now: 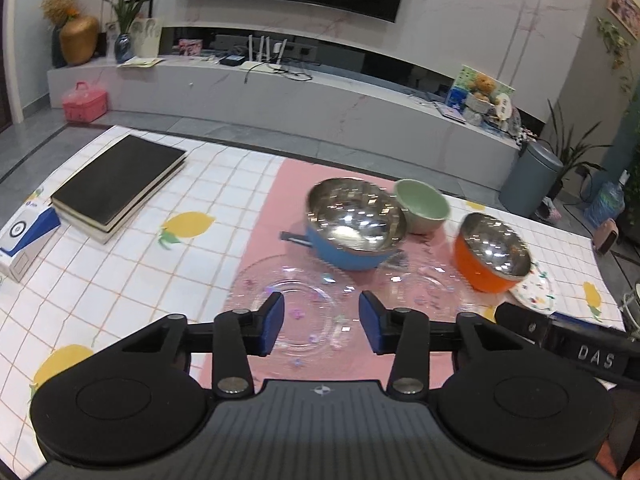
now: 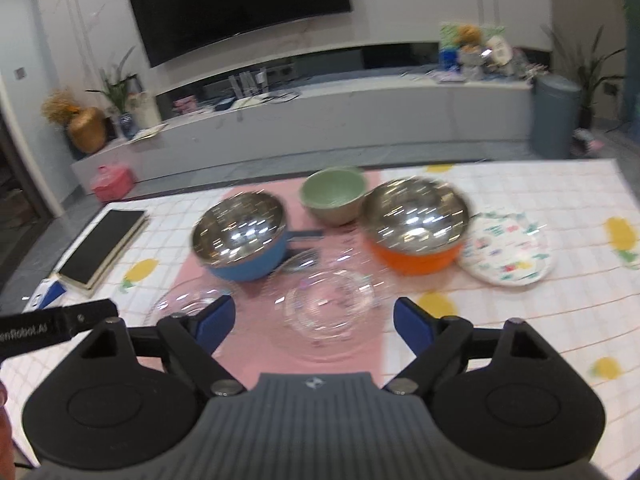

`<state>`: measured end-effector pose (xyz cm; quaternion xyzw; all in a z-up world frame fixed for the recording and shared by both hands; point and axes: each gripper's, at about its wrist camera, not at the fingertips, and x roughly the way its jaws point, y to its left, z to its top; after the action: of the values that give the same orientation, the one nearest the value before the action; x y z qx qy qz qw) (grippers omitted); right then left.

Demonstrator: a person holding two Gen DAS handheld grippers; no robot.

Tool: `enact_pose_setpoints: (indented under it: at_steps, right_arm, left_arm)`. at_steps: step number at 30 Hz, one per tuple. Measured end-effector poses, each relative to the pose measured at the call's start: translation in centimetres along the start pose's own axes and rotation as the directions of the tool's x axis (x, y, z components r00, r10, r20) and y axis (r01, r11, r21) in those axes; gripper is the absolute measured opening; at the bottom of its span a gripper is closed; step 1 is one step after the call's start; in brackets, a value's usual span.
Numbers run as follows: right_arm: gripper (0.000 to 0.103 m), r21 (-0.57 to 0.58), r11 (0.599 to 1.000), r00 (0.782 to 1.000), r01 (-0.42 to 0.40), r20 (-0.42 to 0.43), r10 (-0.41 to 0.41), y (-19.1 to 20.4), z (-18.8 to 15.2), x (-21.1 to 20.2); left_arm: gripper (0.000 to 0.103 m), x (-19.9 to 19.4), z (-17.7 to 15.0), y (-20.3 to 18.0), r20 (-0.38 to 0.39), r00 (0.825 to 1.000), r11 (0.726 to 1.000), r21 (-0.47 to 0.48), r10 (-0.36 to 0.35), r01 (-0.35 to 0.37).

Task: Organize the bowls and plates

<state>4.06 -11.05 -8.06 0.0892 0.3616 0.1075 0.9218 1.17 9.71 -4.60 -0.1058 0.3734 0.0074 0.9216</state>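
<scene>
On a pink mat (image 1: 264, 216) stand a blue steel-lined bowl (image 1: 354, 228) with a handle, a green bowl (image 1: 422, 206) behind it and an orange steel-lined bowl (image 1: 492, 254) to the right. Two clear glass plates lie in front of them. My left gripper (image 1: 322, 322) hovers open over the left glass plate (image 1: 296, 304), nothing between its pads. My right gripper (image 2: 314, 322) stands wide open above the right glass plate (image 2: 328, 312), also holding nothing. A white patterned plate (image 2: 508, 252) lies right of the orange bowl (image 2: 416, 228).
A stack of dark-covered books (image 1: 120, 184) and a white-and-blue box (image 1: 24, 240) sit at the table's left. The checked tablecloth (image 2: 540, 320) with lemon prints covers the table. Beyond the far edge are the floor and a long white TV console (image 1: 320, 96).
</scene>
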Motion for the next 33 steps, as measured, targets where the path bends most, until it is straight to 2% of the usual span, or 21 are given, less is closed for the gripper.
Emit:
enact_pose_setpoints:
  at_steps: [2,6,7,10,14,17,21,24,33]
  right_arm:
    - [0.079,-0.008,0.999,0.999,-0.045,0.001,0.045,0.7,-0.7,1.3]
    - [0.073,-0.046,0.995,0.996,-0.086,0.018,0.087,2.2,-2.3,3.8]
    - [0.067,-0.051,0.995,0.996,-0.091,0.017,0.092,2.3,-2.7,4.3]
    - [0.049,-0.037,0.992,0.992,-0.123,-0.025,0.123,2.8,-3.2,6.6]
    - [0.046,-0.002,0.986,0.982,-0.168,-0.087,0.167,3.5,-3.5,8.9]
    - [0.046,0.037,0.985,0.976,-0.170,-0.130,0.174,3.7,-3.7,10.3]
    - [0.046,0.125,0.977,0.966,-0.173,-0.174,0.193,3.4,-3.6,11.7]
    - [0.046,0.168,0.975,0.967,-0.143,-0.186,0.174,3.2,-3.6,12.7]
    - [0.044,0.241,0.957,0.967,-0.161,-0.158,0.202,3.2,-3.5,13.9]
  left_arm:
    - [0.043,0.6,-0.1,1.1,-0.008,1.000,1.000,-0.017,0.015,-0.015]
    - [0.042,1.9,-0.4,3.5,0.014,1.000,0.998,-0.063,0.013,-0.012]
    - [0.042,2.2,-0.5,4.0,0.018,1.000,0.998,-0.066,0.013,-0.011]
    - [0.033,3.5,-0.8,5.4,0.013,0.999,0.997,-0.064,0.040,-0.039]
    - [0.033,5.3,-0.9,7.3,-0.011,0.999,0.994,-0.100,0.037,-0.038]
    - [0.034,6.6,-1.1,8.3,-0.029,0.999,0.993,-0.110,0.046,-0.049]
    - [0.039,8.1,-1.3,9.5,-0.064,0.998,0.988,-0.152,0.026,-0.036]
    - [0.044,9.1,-1.4,10.4,-0.074,0.997,0.980,-0.196,0.006,-0.021]
    - [0.051,11.3,-0.9,11.3,-0.072,0.996,0.965,-0.260,-0.048,0.027]
